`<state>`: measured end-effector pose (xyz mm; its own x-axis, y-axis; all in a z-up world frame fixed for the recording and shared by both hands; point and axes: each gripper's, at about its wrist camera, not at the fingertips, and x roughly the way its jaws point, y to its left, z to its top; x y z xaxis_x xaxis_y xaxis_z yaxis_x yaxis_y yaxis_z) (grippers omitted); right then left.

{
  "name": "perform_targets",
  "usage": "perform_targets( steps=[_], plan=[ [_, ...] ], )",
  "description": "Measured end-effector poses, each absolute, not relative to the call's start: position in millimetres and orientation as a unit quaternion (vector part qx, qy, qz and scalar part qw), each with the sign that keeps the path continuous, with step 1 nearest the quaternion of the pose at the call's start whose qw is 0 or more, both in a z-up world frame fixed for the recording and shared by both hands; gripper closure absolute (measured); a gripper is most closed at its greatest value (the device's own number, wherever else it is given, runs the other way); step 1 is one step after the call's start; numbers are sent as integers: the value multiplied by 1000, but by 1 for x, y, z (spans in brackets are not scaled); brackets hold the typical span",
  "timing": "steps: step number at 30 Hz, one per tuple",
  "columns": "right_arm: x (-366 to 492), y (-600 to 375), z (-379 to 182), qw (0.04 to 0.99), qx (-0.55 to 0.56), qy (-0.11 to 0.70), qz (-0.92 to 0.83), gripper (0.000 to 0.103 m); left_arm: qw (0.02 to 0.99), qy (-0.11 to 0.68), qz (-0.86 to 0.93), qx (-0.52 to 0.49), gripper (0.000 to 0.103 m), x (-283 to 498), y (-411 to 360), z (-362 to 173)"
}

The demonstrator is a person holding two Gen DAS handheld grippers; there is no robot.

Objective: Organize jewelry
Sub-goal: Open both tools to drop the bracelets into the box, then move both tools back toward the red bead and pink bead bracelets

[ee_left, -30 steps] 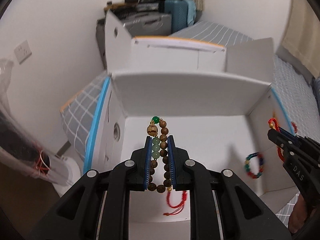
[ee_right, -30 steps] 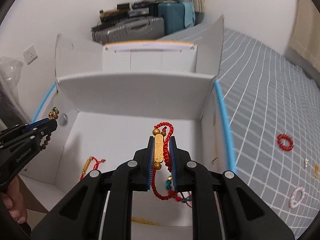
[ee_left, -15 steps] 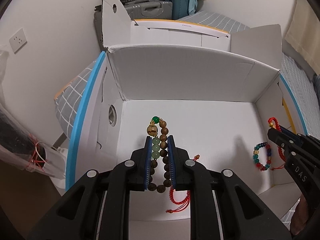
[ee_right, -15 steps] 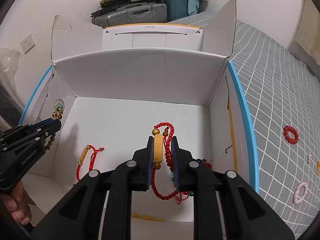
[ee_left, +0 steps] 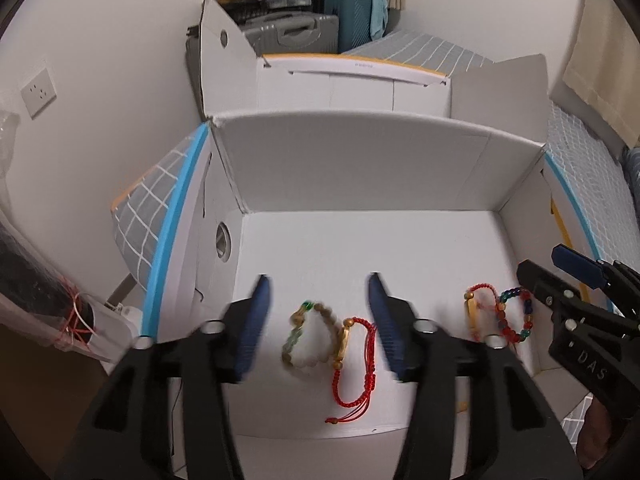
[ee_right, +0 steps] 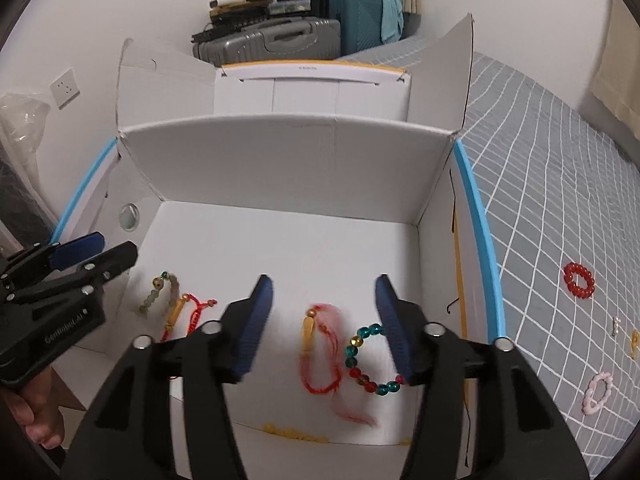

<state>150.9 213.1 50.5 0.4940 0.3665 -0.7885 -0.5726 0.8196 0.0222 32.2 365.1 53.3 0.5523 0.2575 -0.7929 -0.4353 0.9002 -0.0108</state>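
my left gripper (ee_left: pixel 316 316) has its jaws opening, nothing pressed between the pads, and the wood bracelet (ee_left: pixel 306 334) lies blurred straight below the gap on the box (ee_left: pixel 360 168) floor, its loop running away from me, with the red cord (ee_left: pixel 356 360) touching it on the side of my right-hand jaw. my right gripper (ee_right: pixel 322 318) is opening too, its pads apart and clear, and the gold-bar cord (ee_right: pixel 320 344) sits smeared under the gap, long axis pointing ahead, the colour beads (ee_right: pixel 370 360) just beside it and partly under my right jaw. a second ago both pairs of jaws were clamped, the left on the wood bracelet and the right on the gold-bar cord, both held up over the box; now both pieces are down among the ones that lay there already. i judge this drop done, so the coming move turns on what lies outside the box: past my right jaws and off to their right, on the grey bedspread (ee_right: pixel 560 180), are a red ring (ee_right: pixel 579 280), a pink ring (ee_right: pixel 598 392) and small bits i cannot make out. the right gripper is plainly the nearer one for those; the left has the box wall and the other gripper between it and them. farther on stand the open flaps, then suitcases (ee_right: pixel 280 40) against the wall.
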Motion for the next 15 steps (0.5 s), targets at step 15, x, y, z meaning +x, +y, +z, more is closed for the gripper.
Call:
perform_targets(
  steps=[15],
  plan=[
    [141,169,105,897,-91,346,258,8,905,367,200,-77,9,33,331,97]
  ],
)
